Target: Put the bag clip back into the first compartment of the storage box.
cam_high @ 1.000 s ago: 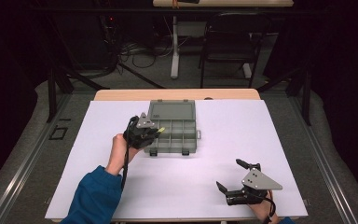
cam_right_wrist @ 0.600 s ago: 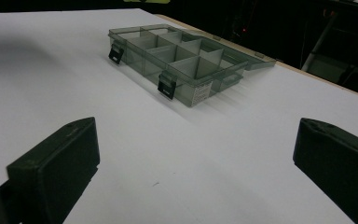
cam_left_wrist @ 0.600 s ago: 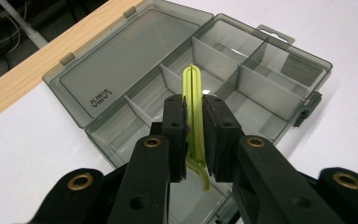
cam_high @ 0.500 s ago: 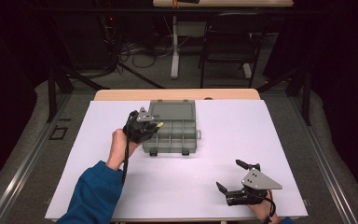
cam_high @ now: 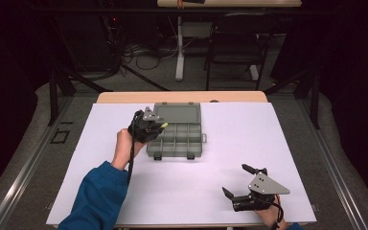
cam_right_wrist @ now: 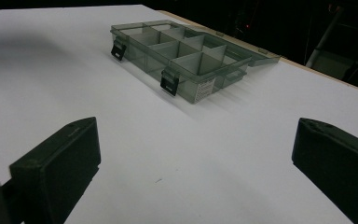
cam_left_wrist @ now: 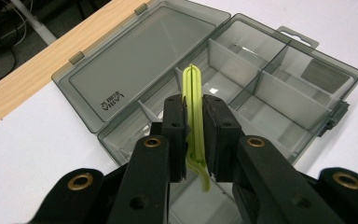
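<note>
A grey see-through organiser box (cam_high: 178, 133) lies open on the white table, lid (cam_left_wrist: 142, 60) flat behind, several divided compartments (cam_left_wrist: 272, 88) facing up. My left gripper (cam_high: 154, 126) hovers over the box's left end, shut on a thin yellow-green looped band (cam_left_wrist: 193, 116) that stands between the jaws and sticks out past their tips. My right gripper (cam_high: 237, 184) rests near the table's front right with its jaws wide open, nothing between them; the box (cam_right_wrist: 186, 56) lies well ahead of it.
The white sheet (cam_high: 268, 139) covers a wooden table whose edge (cam_high: 124, 97) shows at the back. Two black latches (cam_right_wrist: 168, 84) hang on the box's front wall. A chair and desk legs stand beyond the table.
My left gripper has shifted slightly right and forward over the box's left end with the band still in it. The right gripper has stayed in place.
</note>
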Demonstrator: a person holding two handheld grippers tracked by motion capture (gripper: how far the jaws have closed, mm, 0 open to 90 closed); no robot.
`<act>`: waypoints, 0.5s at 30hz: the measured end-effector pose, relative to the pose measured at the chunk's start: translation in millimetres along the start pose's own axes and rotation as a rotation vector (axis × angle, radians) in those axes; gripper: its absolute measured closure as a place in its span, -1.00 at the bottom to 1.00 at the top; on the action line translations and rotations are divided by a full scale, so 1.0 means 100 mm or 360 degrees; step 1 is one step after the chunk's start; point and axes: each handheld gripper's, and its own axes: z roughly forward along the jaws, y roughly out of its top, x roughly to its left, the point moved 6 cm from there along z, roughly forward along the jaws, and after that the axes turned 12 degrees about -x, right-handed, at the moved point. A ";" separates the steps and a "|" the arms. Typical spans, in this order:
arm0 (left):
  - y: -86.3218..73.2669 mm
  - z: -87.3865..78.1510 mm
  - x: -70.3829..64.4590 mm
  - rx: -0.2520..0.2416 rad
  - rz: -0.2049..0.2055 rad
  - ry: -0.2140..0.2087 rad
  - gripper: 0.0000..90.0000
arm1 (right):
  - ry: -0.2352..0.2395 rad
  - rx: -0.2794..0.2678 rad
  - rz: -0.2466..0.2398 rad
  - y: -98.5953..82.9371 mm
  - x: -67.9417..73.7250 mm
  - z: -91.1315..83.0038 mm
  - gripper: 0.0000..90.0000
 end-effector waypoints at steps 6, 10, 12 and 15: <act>0.00 0.04 0.04 0.0011 -0.0013 0.0013 0.78 | 0.0000 -0.0006 0.0000 0.00 0.00 0.00 -0.99; -0.01 0.06 0.06 0.0027 -0.0024 0.0028 0.78 | 0.0002 -0.0009 -0.0005 0.00 0.00 0.00 -0.99; -0.02 0.08 0.08 0.0032 -0.0037 0.0037 0.78 | 0.0004 -0.0012 -0.0010 0.00 0.00 0.00 -0.99; -0.05 0.11 0.11 0.0046 -0.0062 0.0051 0.78 | 0.0008 -0.0011 -0.0018 0.00 0.00 0.00 -0.99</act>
